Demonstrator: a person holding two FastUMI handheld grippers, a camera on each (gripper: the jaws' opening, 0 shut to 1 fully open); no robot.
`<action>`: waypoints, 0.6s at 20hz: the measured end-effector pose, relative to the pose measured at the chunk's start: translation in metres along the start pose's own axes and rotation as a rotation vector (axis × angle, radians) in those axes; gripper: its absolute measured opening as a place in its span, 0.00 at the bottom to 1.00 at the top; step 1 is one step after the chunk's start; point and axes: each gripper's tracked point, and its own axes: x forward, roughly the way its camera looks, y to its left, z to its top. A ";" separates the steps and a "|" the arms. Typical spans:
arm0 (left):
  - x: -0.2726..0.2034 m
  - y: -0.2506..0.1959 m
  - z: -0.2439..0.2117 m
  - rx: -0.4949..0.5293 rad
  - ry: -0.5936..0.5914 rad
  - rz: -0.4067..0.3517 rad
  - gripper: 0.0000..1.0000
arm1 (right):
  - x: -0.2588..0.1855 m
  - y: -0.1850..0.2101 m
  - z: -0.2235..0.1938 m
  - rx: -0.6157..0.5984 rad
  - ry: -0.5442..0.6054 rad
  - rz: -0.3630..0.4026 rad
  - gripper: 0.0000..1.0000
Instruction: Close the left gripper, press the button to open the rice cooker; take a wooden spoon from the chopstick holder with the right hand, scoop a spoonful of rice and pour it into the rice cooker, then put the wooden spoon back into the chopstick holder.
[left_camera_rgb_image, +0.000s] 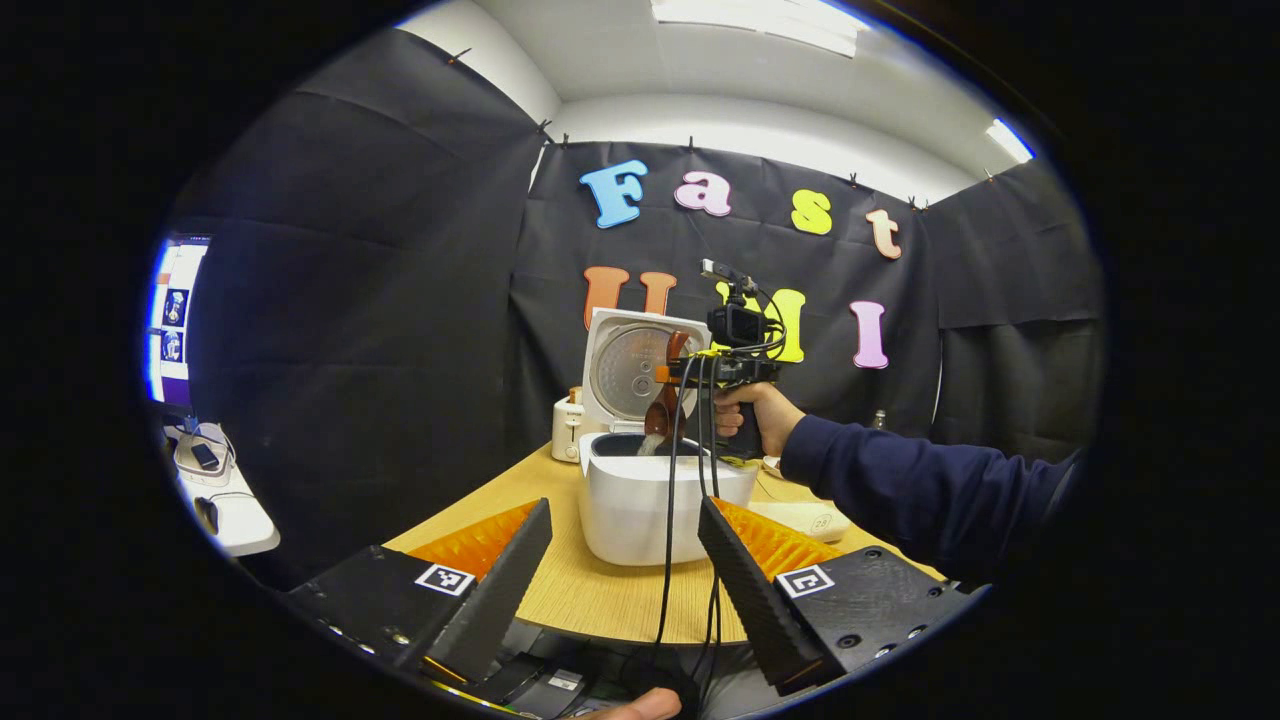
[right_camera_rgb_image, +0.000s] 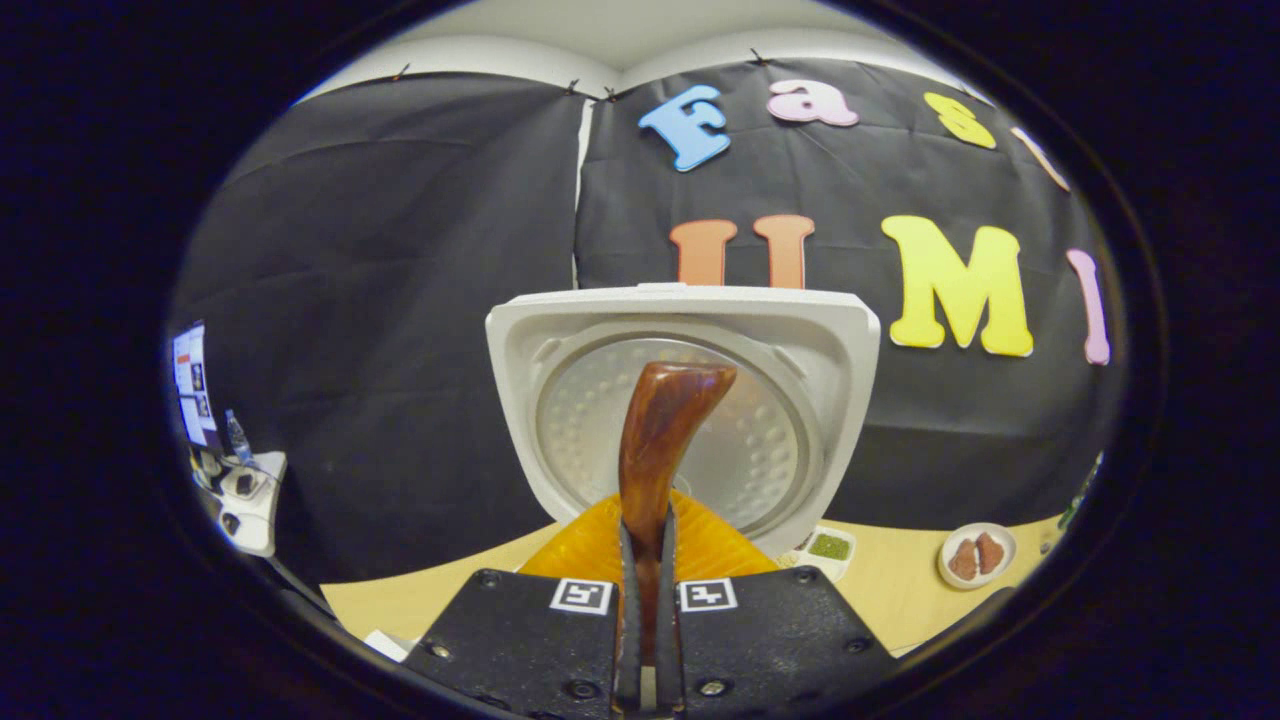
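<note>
The right claw (right_camera_rgb_image: 641, 560) is clamped on the wooden spoon (right_camera_rgb_image: 655, 440), both fingers pressing its handle. In the left gripper view a hand (left_camera_rgb_image: 757, 415) with a dark sleeve (left_camera_rgb_image: 900, 485) reaching in level holds that claw above the open rice cooker (left_camera_rgb_image: 650, 495) on the bench (left_camera_rgb_image: 600, 590); rice seems to spill from the tilted spoon into the pot. The left claw (left_camera_rgb_image: 625, 570) is spread wide, empty, short of the cooker.
</note>
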 end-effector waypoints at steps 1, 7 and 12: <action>0.000 -0.002 0.001 -0.003 0.000 0.000 0.94 | -0.002 0.001 0.005 -0.040 -0.015 -0.004 0.11; 0.000 -0.004 0.006 0.025 -0.020 0.013 0.94 | -0.016 0.015 0.007 -0.247 -0.052 -0.007 0.11; 0.001 -0.010 0.001 0.024 -0.009 0.004 0.94 | -0.023 0.014 0.014 -0.237 -0.081 -0.018 0.11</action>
